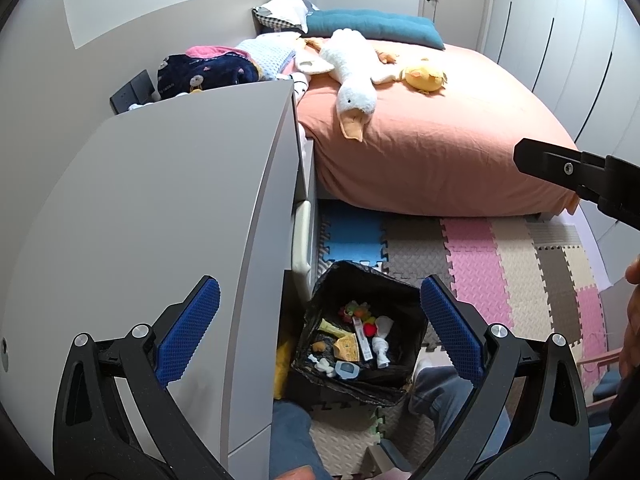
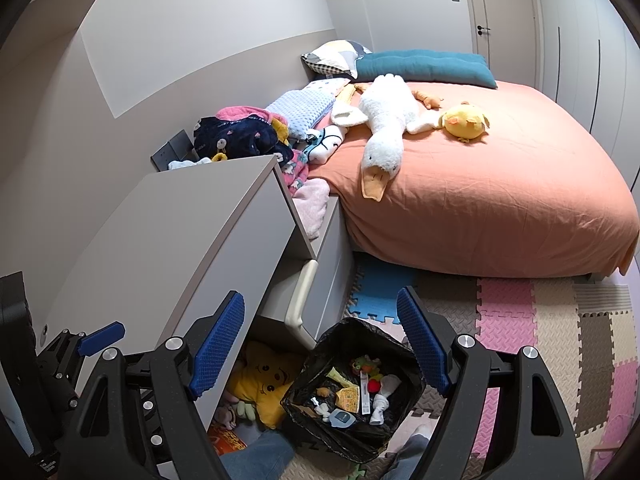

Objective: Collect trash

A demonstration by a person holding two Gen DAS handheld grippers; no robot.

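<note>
A bin lined with a black bag [image 1: 400, 300] stands on the floor below both grippers; it also shows in the right wrist view [image 2: 402, 354]. Inside lie several pieces of trash [image 1: 356, 346]: wrappers, a white tube, crumpled tissue, small colourful bits [image 2: 352, 394]. My left gripper [image 1: 320, 328] is open and empty, held above the bin and the desk edge. My right gripper [image 2: 320, 344] is open and empty above the bin. The left gripper's blue finger [image 2: 100, 336] shows at the left of the right wrist view. Part of the right gripper [image 1: 576, 176] shows at the right of the left wrist view.
A grey desk top [image 1: 168, 208] is at left, with a drawer unit [image 2: 316, 264] beside it. A bed [image 1: 440, 136] with orange sheet carries a plush goose [image 2: 384, 132] and a yellow chick [image 2: 466, 120]. Foam puzzle mats [image 1: 480, 264] cover the floor. A yellow plush [image 2: 264, 388] lies under the desk. The person's legs [image 1: 444, 392] are near the bin.
</note>
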